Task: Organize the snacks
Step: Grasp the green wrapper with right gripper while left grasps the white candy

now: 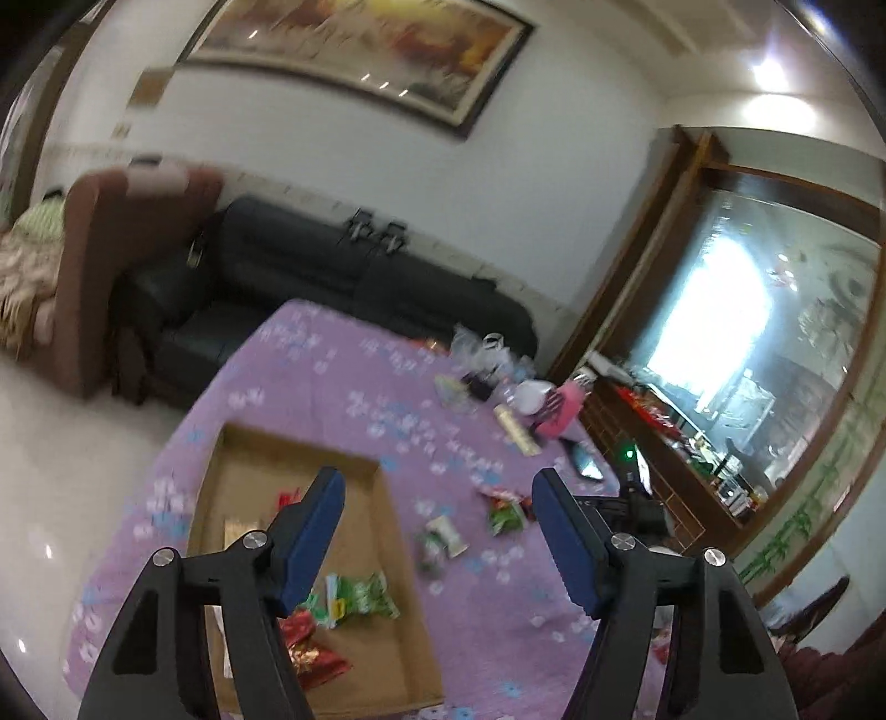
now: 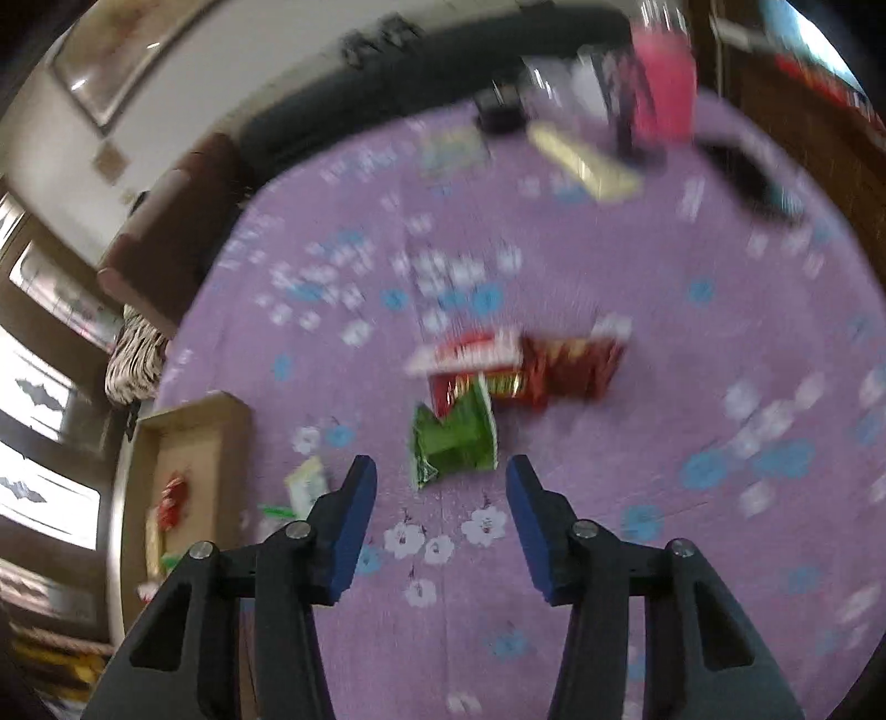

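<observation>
left wrist: above box (image 1: 310,554) | right wrist: nearer tablecloth (image 2: 609,498) | shared: both

Table (image 2: 637,277) cloth was lilac, printed with white and blue flowers. Green snack packet (image 2: 454,443) lay at 12 o'clock of the right hand-held gripper (image 2: 441,479), whose pads were blue; red packet (image 2: 554,371) beyond. Cardboard box (image 1: 382,531) was plain brown.

My room is evenly lit from overhead; a ceiling light (image 1: 769,69) flares white and streaks glare across the framed painting (image 1: 360,50) below it. The glass panel (image 1: 714,332) right of that painting blows out. Both views smear with motion blur, worst in my right one, where the snack packets (image 2: 498,376) lose their print. Fisheye bends everything toward dark corners
</observation>
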